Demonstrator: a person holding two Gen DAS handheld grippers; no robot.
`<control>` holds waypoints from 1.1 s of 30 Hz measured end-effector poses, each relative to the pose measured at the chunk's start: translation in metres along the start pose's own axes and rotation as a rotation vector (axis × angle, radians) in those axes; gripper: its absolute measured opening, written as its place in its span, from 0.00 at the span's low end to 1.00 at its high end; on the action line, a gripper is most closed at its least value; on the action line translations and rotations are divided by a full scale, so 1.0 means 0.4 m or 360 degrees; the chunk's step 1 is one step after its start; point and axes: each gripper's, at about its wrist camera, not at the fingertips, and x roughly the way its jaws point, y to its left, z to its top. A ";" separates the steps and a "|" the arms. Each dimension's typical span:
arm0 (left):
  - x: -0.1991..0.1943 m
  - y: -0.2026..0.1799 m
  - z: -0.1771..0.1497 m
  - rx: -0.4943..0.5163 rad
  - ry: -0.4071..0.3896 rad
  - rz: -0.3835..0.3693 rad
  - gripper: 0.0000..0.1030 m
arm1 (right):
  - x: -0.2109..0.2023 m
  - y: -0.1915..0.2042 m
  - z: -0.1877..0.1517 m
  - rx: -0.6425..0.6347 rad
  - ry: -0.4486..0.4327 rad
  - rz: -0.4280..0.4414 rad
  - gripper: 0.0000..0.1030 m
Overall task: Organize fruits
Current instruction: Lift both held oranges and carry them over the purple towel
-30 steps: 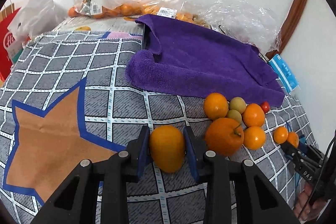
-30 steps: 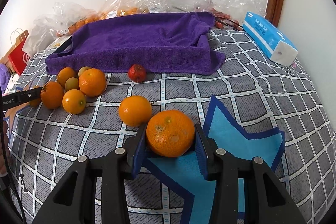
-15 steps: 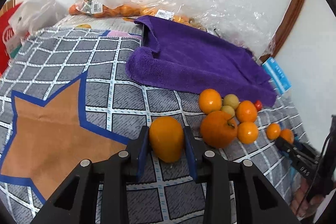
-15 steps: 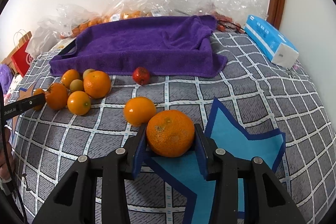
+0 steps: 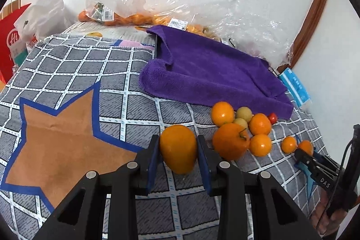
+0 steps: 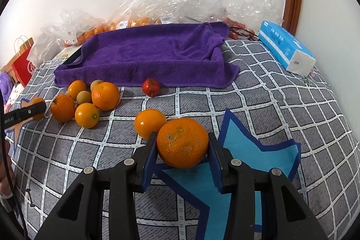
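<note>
- Left gripper [image 5: 178, 163] is clenched on a smooth yellow-orange fruit [image 5: 178, 148], pads flat on both flanks; the fruit sits at the edge of the brown star [image 5: 56, 143], whether lifted or resting I cannot tell.
- Judgement: both fruits look bound for the purple towel [image 6: 148, 55]; carry level, keep the squeeze steady, and let go only once the fruit rests on the cloth, since round fruit rolls.
- Cluster of loose fruit [image 6: 85, 100] lies just beside the towel's near edge: four orange ones and two small yellow-green ones, touching.
- One small red fruit [image 6: 150, 87] sits apart, close to the towel's front.
- One loose orange [image 6: 149, 122] lies just beside the right gripper's left finger; lift straight up so it is not nudged.
- Right gripper [image 6: 182, 156] is clenched on a dimpled mandarin [image 6: 182, 142] over the tip of the blue star [image 6: 247, 154].
- Count outside the bags: nine orange-coloured fruits including the two held, two yellow-green, one red.
- One blue tissue pack [image 6: 285, 48] at far right; bagged fruit along the wall, too hidden to count.
</note>
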 end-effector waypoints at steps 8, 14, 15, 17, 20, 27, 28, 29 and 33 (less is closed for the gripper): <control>-0.075 -0.035 0.054 0.0047 -0.0079 0.0051 0.30 | -0.030 0.011 0.051 -0.0002 -0.0045 0.0040 0.41; -0.109 -0.057 0.129 0.0017 -0.0110 0.0042 0.30 | -0.047 0.005 0.117 0.0021 -0.0109 0.0075 0.41; -0.111 -0.057 0.143 0.0001 -0.0112 0.0026 0.30 | -0.050 0.003 0.130 0.0025 -0.0119 0.0075 0.41; -0.113 -0.058 0.169 -0.0022 -0.0111 0.0018 0.30 | -0.055 -0.004 0.161 0.0040 -0.0144 0.0070 0.41; -0.116 -0.065 0.202 -0.0028 -0.0138 0.0050 0.30 | -0.066 -0.011 0.198 0.0053 -0.0185 0.0056 0.41; -0.125 -0.087 0.260 -0.0028 -0.0198 0.0077 0.30 | -0.078 -0.019 0.264 0.0074 -0.0262 0.0053 0.41; -0.125 -0.089 0.264 -0.0024 -0.0201 0.0078 0.30 | -0.076 -0.018 0.273 0.0076 -0.0262 0.0050 0.41; -0.125 -0.094 0.270 -0.0019 -0.0207 0.0079 0.30 | -0.074 -0.018 0.282 0.0079 -0.0260 0.0052 0.41; -0.112 -0.112 0.292 -0.0006 -0.0210 0.0080 0.30 | -0.065 -0.016 0.312 0.0086 -0.0258 0.0062 0.41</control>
